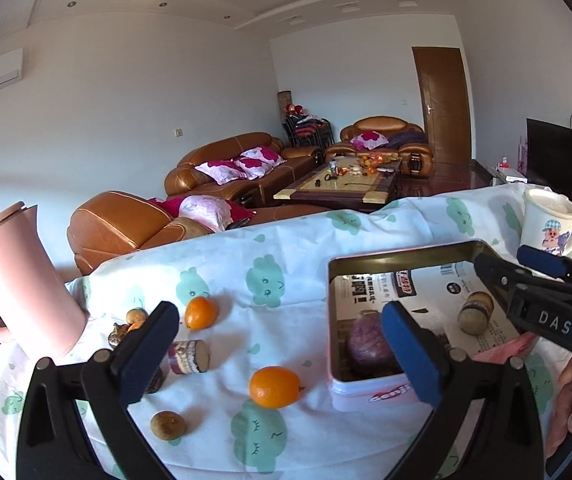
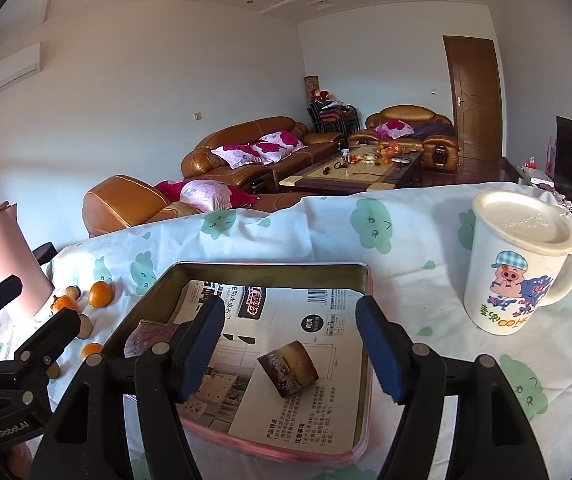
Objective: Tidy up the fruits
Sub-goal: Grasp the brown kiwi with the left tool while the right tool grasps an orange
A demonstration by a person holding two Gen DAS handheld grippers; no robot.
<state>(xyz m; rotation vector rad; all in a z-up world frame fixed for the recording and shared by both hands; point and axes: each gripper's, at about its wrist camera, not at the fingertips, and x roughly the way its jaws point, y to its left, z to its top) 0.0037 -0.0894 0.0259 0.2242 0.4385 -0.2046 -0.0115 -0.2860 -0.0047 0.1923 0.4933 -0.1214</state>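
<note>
A pink-sided metal tin (image 1: 370,394) (image 2: 242,270) lined with printed paper holds a purple round fruit (image 1: 368,342) (image 2: 146,340) and a cut purple-skinned chunk (image 1: 475,312) (image 2: 288,372). On the cloth left of the tin lie two oranges (image 1: 275,386) (image 1: 201,312), a cut chunk (image 1: 189,356), a small brown fruit (image 1: 168,424) and more small fruits (image 1: 136,316). My left gripper (image 1: 282,352) is open and empty above the near orange. My right gripper (image 2: 290,344) is open and empty over the tin, above the cut chunk; it also shows in the left wrist view (image 1: 526,268).
A pink jug (image 1: 18,292) (image 2: 2,264) stands at the table's left end. A white lidded cartoon mug (image 2: 520,264) (image 1: 550,222) stands right of the tin. The cloth-covered table's far edge (image 1: 286,224) drops off toward sofas and a coffee table.
</note>
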